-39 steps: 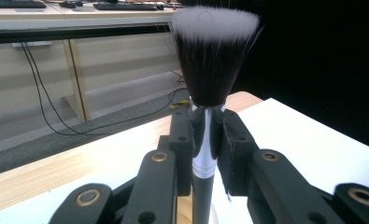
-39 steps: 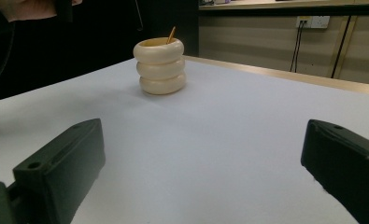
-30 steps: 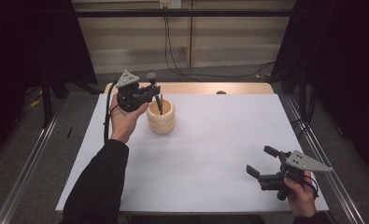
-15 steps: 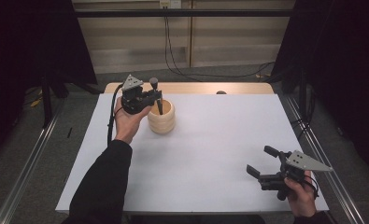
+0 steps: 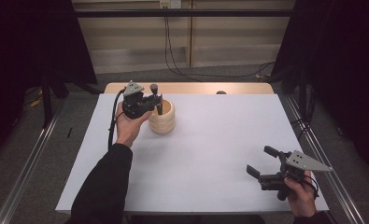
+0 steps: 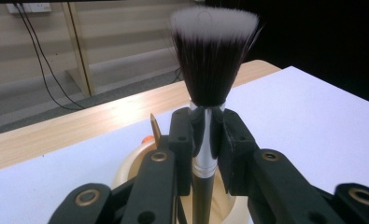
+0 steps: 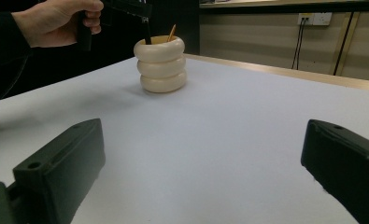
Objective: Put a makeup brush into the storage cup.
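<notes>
Left gripper [image 6: 204, 140] clamped on brush [image 6: 210, 65], handle tip inside ringed cup [image 5: 162, 116]; keep it upright and clear of the rim before releasing; right gripper [image 5: 262, 167] jaws apart, idle.

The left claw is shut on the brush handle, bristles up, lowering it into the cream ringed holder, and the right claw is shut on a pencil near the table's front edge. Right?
Not quite. The right claw holds nothing: the right gripper view shows its jaws wide apart over bare white table. The rest stands: the left claw grips the brush over the holder.
</notes>
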Motion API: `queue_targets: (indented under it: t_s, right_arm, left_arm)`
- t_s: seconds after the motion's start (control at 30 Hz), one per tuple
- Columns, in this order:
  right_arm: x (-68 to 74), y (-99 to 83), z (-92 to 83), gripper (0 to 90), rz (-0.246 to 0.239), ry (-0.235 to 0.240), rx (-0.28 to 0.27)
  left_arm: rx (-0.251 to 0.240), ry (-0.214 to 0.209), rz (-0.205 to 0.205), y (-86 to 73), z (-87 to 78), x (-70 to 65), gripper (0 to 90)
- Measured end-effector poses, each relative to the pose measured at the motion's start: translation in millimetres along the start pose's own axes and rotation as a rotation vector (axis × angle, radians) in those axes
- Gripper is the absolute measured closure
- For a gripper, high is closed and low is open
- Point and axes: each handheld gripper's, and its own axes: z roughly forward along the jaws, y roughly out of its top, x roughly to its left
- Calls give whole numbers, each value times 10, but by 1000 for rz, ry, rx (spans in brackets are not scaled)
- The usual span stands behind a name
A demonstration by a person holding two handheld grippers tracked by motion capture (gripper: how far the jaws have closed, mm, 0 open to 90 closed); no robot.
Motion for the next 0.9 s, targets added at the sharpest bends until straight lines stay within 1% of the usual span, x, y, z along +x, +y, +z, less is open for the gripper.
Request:
queue_targets:
  t_s: [0.03,0.13,0.17,0.23,0.3,0.33,0.37,0.43,0.5,0.53,0.57,0.63,0.67,0.7,0.77,0.83,0.9]
  right_arm:
    - [1,0,0,0,2,3,2]
    - [3,-2,3,0,9,3,4]
    - [2,-2,3,0,7,1,4]
    - [3,-2,4,0,8,1,4]
    - [2,-2,3,0,8,0,5]
    - [1,-3,3,0,8,0,6]
    - [1,-3,5,0,8,0,5]
    - [0,-3,4,0,8,-1,5]
    - [1,-4,3,0,11,1,7]
    - [0,-4,3,0,11,1,7]
    - [-2,-5,5,0,9,-2,6]
    - [-3,-5,3,0,10,1,10]
    - [-3,-5,4,0,10,3,11]
    - [-3,-5,4,0,10,2,11]
    - [-3,-5,5,0,10,2,11]
    - [-4,-6,6,0,11,1,12]
    - [-6,-8,5,0,4,0,17]
  left_arm:
    - [6,6,6,-8,2,0,773]
    - [7,-1,3,-40,18,5,773]
    - [9,6,4,-46,19,8,772]
    - [6,5,-2,-60,25,7,772]
    - [7,-3,2,-77,35,3,770]
    - [13,5,10,-86,37,3,770]
    - [8,2,-4,-99,45,-4,769]
    - [12,3,-2,-112,48,1,768]
    - [9,-1,-9,-127,54,3,767]
    - [14,6,-6,-131,52,5,766]
    - [13,4,-4,-135,53,5,764]
    - [16,8,4,-140,59,1,732]
    - [14,-5,-1,-147,64,6,728]
    - [17,10,-4,-153,61,6,727]
    - [14,8,-10,-164,59,12,703]
    - [13,12,0,-171,59,10,662]
    - [8,25,-14,-173,55,11,621]
